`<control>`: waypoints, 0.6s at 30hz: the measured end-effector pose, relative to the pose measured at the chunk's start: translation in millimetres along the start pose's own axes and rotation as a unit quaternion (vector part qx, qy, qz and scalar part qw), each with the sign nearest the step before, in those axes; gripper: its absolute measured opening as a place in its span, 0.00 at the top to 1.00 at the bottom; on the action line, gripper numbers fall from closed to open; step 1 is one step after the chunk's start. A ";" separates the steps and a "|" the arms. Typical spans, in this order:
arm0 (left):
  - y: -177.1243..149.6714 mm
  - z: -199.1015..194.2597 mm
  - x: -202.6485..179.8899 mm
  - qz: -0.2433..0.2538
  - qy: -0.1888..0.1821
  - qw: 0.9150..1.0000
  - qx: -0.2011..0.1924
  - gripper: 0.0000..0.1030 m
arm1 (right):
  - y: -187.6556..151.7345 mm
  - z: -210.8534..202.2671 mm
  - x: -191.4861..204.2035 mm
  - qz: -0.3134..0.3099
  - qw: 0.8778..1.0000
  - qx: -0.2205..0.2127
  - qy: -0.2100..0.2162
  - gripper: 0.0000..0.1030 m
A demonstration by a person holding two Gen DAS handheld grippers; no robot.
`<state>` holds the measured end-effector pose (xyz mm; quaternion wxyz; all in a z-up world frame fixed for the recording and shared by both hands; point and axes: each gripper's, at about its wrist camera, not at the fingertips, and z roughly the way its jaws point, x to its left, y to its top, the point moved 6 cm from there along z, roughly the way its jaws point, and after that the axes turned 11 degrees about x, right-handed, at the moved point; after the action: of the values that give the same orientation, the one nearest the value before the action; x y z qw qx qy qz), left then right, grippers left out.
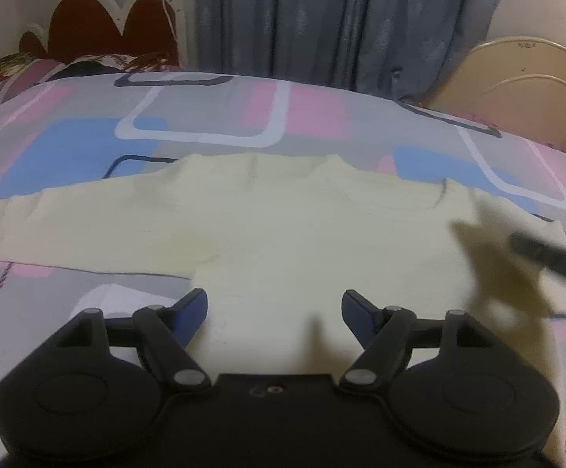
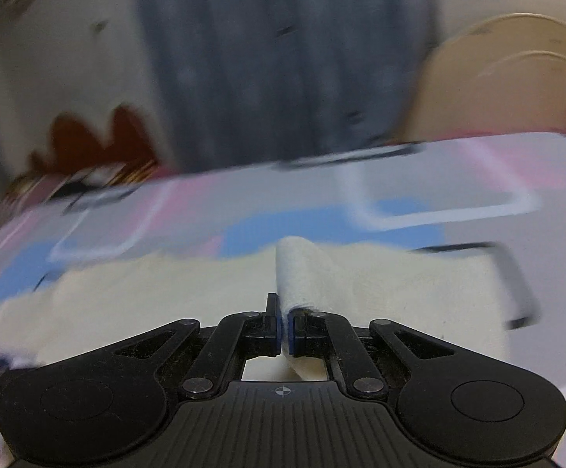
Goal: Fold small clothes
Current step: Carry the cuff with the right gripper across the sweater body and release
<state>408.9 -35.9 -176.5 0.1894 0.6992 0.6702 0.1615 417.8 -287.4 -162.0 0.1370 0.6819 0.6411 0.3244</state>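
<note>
Cream sweater (image 1: 267, 226) flat on my patterned bedsheet (image 1: 205, 117); my left gripper (image 1: 274, 308) wide apart over its hem, nothing between the jaws; my right gripper (image 2: 285, 329) clamped on a lifted fold of it.

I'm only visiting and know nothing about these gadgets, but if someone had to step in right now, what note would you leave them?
Right gripper: shut on a fold of the cream sweater, lifting it; the view is blurred.
Left gripper: open, over the sweater's near hem, holding nothing.
Sweater: spread flat on the patterned bedspread, one sleeve stretched out to the left in the left wrist view.
Done: sweater laid out, the right-hand part gripped and raised.
Left: probably carry that part across the body, fold the other sleeve in, then fold the body up.
</note>
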 end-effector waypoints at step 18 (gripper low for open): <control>8.5 35.5 -58.0 0.039 -0.169 0.982 0.069 0.25 | -42.6 -12.0 42.6 -0.062 0.997 0.016 -0.032 0.38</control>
<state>430.6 -95.8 -201.9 0.2448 0.7537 0.6099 0.0013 375.6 -243.1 -167.2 0.1660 0.6532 0.6825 0.2827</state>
